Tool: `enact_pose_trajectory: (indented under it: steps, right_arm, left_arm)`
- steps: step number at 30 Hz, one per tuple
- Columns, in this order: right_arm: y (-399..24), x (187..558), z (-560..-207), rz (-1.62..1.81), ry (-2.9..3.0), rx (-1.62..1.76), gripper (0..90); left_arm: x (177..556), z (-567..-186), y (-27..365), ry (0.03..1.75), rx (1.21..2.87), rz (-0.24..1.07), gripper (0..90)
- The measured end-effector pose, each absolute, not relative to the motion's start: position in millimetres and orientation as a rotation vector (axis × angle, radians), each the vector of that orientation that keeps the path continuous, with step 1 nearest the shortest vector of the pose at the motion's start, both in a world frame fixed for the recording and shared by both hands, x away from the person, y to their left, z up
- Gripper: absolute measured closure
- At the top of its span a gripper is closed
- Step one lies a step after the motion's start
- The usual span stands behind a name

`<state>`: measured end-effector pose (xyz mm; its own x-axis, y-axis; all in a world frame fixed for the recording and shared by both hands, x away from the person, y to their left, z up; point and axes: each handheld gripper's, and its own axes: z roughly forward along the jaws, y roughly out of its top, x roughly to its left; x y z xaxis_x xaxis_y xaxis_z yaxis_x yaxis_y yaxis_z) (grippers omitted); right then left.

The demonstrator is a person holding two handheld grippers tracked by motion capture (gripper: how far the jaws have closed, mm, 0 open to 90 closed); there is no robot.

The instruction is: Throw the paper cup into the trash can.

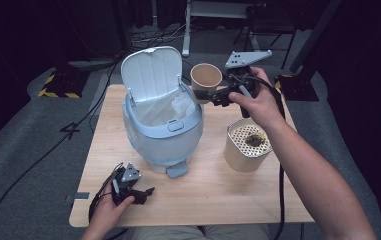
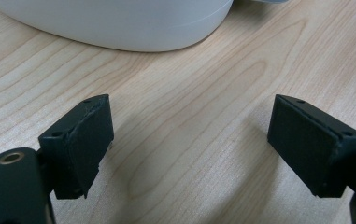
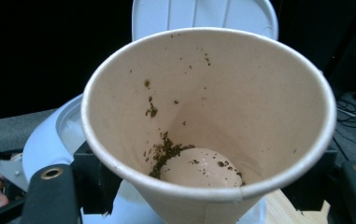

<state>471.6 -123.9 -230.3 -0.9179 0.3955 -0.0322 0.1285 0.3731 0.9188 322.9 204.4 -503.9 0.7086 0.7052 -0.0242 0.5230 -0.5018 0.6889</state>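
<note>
A tan paper cup (image 1: 206,76) hangs in the air beside the open lid (image 1: 152,70) of a pale blue bin (image 1: 163,130), with my right gripper (image 1: 203,94) shut on its lower wall. In the right gripper view the cup (image 3: 208,116) tilts toward the camera between the jaws of my right gripper (image 3: 203,186). Dark green crumbs (image 3: 166,151) cling to its inside near the bottom. The bin's white lid (image 3: 203,14) rises behind it. My left gripper (image 1: 145,192) rests on the table near the front left corner. In its own view it (image 2: 189,140) stands open over bare wood.
The bin stands mid-table with a clear liner bag inside and a foot pedal (image 1: 177,170) at its front. A tan canister (image 1: 247,147) with a perforated white insert holding a dark clump stands at the right. Cables lie on the grey floor around the wooden table (image 1: 203,200).
</note>
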Motion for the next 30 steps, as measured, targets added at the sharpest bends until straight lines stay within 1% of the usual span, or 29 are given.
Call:
enact_pose_trajectory:
  steps: [6, 11, 17, 25, 26, 28, 29, 30]
  right_arm:
    - [-98.7, 478.7, -232.3, 1.584, 2.413, 0.48, 26.7]
    - [-75.3, 479.1, -234.9, 1.608, 2.468, 0.419, 26.7]
    - [-48.1, 475.8, -240.9, 1.547, 2.531, 0.377, 26.7]
    - [-27.3, 478.9, -250.3, 1.44, 2.624, 0.366, 26.3]
    - [-26.1, 479.2, -251.0, 1.43, 2.631, 0.361, 25.7]
    - [-23.7, 479.7, -252.2, 1.395, 2.649, 0.327, 14.1]
    - [-23.5, 480.3, -252.1, 1.36, 2.67, 0.298, 11.6]
    - [-23.6, 480.3, -251.4, 1.342, 2.66, 0.3, 16.3]
  left_arm:
    - [322.8, -504.0, 204.3, 0.931, 2.22, 0.341, 15.0]
    - [322.9, -504.0, 204.3, 0.929, 2.221, 0.339, 15.0]
    - [322.9, -504.1, 204.2, 0.93, 2.219, 0.335, 15.0]
    - [322.8, -504.2, 204.0, 0.931, 2.219, 0.334, 15.0]
    - [322.8, -504.2, 204.0, 0.93, 2.219, 0.335, 14.9]
    - [322.8, -504.2, 204.0, 0.93, 2.219, 0.335, 15.0]
    - [322.8, -504.2, 204.0, 0.93, 2.219, 0.335, 15.0]
    - [322.8, -504.2, 204.0, 0.93, 2.219, 0.335, 14.9]
